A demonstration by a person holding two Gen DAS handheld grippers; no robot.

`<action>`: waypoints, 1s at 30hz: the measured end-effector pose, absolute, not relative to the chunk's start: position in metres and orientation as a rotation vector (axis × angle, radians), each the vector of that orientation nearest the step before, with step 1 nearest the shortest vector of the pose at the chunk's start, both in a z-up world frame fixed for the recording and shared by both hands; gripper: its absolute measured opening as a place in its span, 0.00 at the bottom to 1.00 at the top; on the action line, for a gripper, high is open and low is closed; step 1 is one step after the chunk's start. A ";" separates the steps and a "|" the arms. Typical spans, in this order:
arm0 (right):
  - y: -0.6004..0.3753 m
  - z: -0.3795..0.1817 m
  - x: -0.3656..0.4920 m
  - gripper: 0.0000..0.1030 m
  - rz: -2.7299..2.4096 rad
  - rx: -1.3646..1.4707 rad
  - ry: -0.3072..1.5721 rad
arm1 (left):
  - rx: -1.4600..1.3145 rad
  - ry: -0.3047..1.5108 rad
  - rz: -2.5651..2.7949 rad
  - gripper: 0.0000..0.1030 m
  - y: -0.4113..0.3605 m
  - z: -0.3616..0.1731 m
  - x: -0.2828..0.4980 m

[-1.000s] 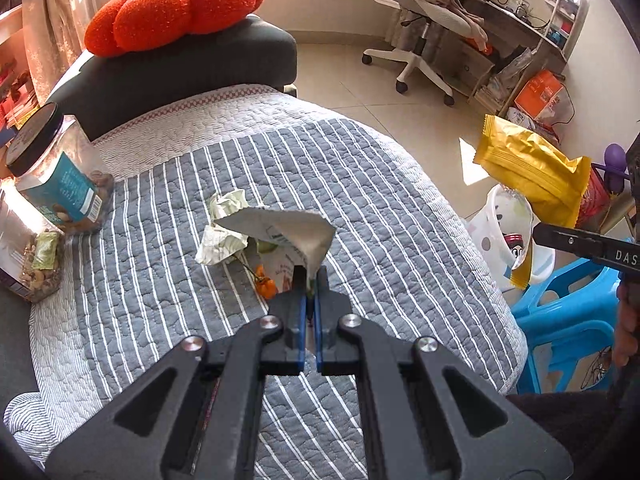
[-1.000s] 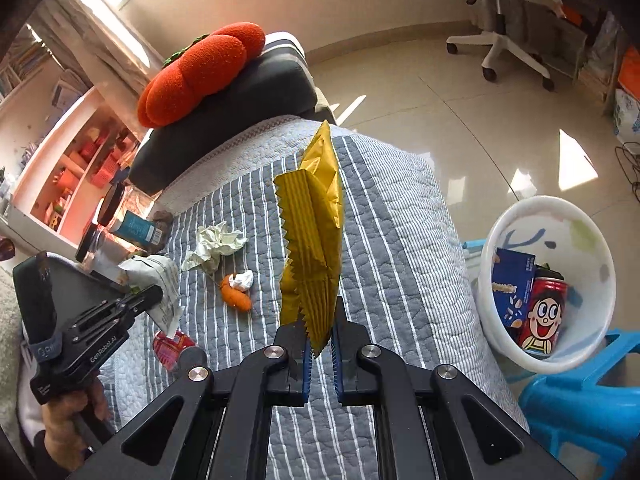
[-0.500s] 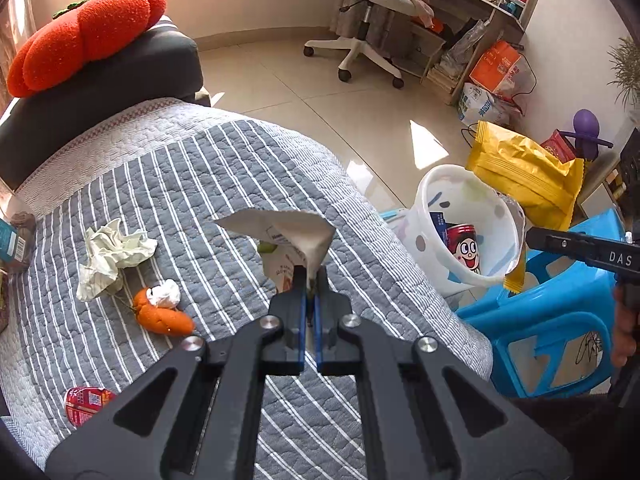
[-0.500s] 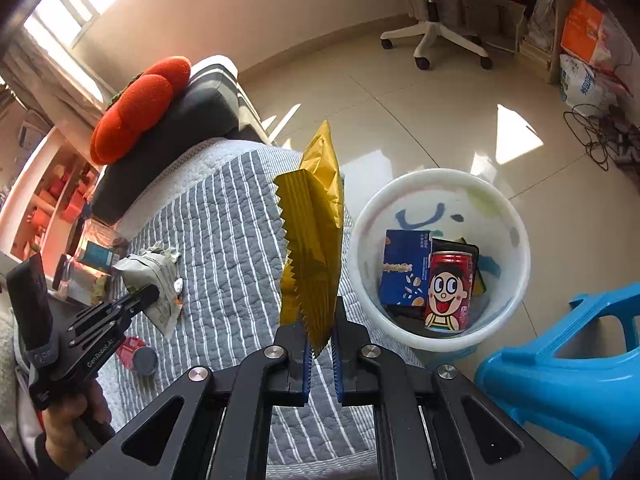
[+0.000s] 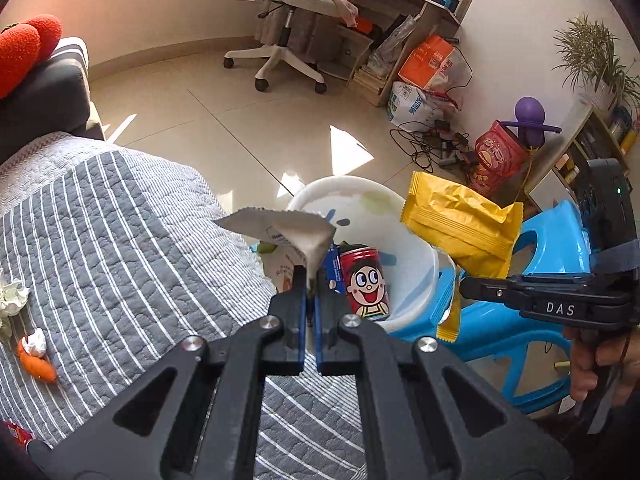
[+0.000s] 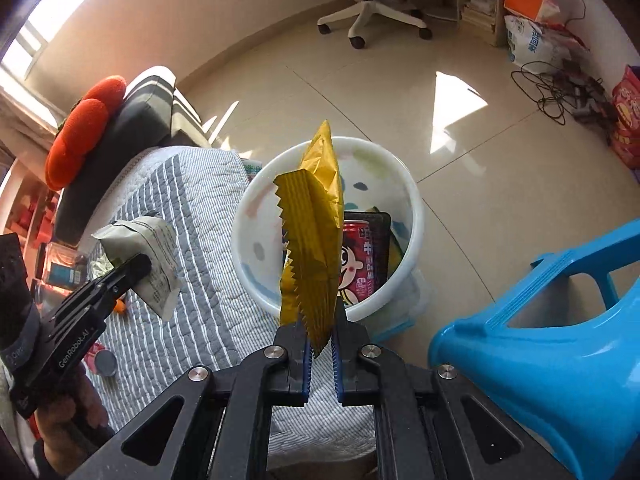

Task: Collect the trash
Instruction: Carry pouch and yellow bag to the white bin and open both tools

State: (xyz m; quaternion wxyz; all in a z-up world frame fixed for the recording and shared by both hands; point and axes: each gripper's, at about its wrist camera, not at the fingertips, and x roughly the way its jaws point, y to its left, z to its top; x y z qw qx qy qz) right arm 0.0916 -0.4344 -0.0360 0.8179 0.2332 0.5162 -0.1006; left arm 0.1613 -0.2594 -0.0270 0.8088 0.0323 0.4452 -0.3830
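My left gripper [image 5: 310, 280] is shut on a grey-white snack wrapper [image 5: 296, 232] and holds it at the near rim of the white trash bin [image 5: 352, 190]. My right gripper [image 6: 322, 320] is shut on a yellow snack bag [image 6: 316, 216] and holds it upright over the bin [image 6: 412, 200]. The bin holds a red cartoon can [image 5: 365, 280] and a blue box. In the right wrist view the left gripper [image 6: 136, 266] with its wrapper [image 6: 152, 252] is over the bed edge. An orange scrap [image 5: 36, 362] and crumpled paper [image 5: 10, 298] lie on the striped quilt [image 5: 120, 240].
A blue plastic stool [image 6: 560, 320] stands right of the bin. An office chair [image 5: 288, 8], desk, bags and cables [image 5: 432, 128] are across the tiled floor. A dark cushion with a red plush [image 6: 88, 120] is at the bed's far end.
Both grippers have swung from the bed toward the bin with their wrappers still held. The yellow bag is now over the bin and the grey wrapper at its rim.
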 end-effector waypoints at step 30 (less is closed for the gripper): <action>-0.473 -0.044 0.078 0.39 -0.290 0.586 1.073 | 0.076 0.985 -0.748 0.60 -0.296 -0.054 0.170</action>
